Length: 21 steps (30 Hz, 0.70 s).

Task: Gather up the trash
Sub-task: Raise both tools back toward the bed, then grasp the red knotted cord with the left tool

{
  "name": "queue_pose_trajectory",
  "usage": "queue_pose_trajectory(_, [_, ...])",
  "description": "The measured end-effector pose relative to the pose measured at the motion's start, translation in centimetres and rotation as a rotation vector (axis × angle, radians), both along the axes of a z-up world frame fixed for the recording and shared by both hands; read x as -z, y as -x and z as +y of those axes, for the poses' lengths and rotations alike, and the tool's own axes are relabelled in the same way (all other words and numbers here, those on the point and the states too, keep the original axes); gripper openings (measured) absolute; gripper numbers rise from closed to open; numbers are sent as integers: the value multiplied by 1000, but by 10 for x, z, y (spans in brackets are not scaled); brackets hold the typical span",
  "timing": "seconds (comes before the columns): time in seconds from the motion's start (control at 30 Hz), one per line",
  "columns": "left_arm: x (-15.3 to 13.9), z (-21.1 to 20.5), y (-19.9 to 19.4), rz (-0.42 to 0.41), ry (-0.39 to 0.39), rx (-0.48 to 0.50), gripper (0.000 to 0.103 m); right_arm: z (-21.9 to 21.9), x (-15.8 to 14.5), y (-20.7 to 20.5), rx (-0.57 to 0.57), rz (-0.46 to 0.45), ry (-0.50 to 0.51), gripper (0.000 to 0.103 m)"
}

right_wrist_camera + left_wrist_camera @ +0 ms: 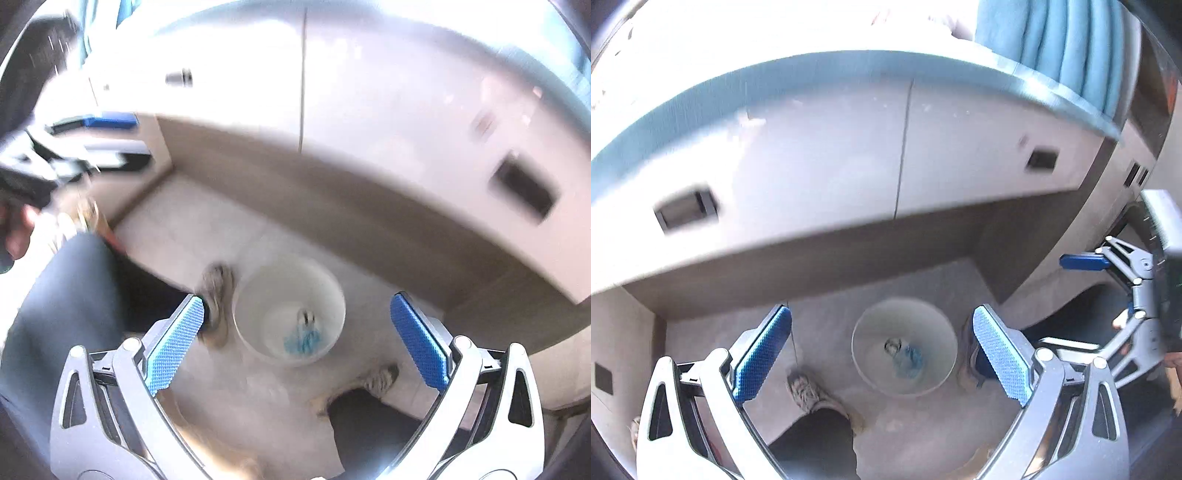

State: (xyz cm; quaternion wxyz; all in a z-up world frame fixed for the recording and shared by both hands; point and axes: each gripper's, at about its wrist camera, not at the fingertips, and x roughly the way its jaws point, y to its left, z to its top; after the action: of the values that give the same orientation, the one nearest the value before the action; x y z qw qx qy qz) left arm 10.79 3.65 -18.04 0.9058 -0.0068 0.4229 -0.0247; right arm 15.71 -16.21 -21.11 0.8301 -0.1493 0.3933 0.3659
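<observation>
Both the left gripper and right gripper hang with jaws spread and empty above the white bin on the floor under the tabletop, which holds what looks, through blur, like blue trash, neither hand clearly nearer.

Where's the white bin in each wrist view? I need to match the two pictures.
Left wrist: bin sits on the floor, low centre, between the open blue pads, blue trash at its bottom.
Right wrist: bin sits low centre, nearer the left pad, beside a shoe.
Shared landmark: the vertical seam between the white cabinet fronts, above the bin in both views.
</observation>
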Motion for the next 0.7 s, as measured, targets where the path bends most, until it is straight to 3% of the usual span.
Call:
queue_pose_trajectory(0.13, [-44, -10, -11, -51, 9, 0, 97, -22, -77, -11, 45, -84, -129, 98])
queue_pose_trajectory(0.3, [-91, -21, -43, -124, 6, -5, 97, -21, -138, -42, 74, -162, -124, 98])
queue_pose_trajectory(0.5, [-126, -7, -100, -154, 6, -72, 97, -16, -172, -101, 156, -170, -69, 98])
queue_pose_trajectory(0.7, [-132, 16, -163, -141, 14, -125, 97, -20, -176, -147, 145, -151, -91, 98])
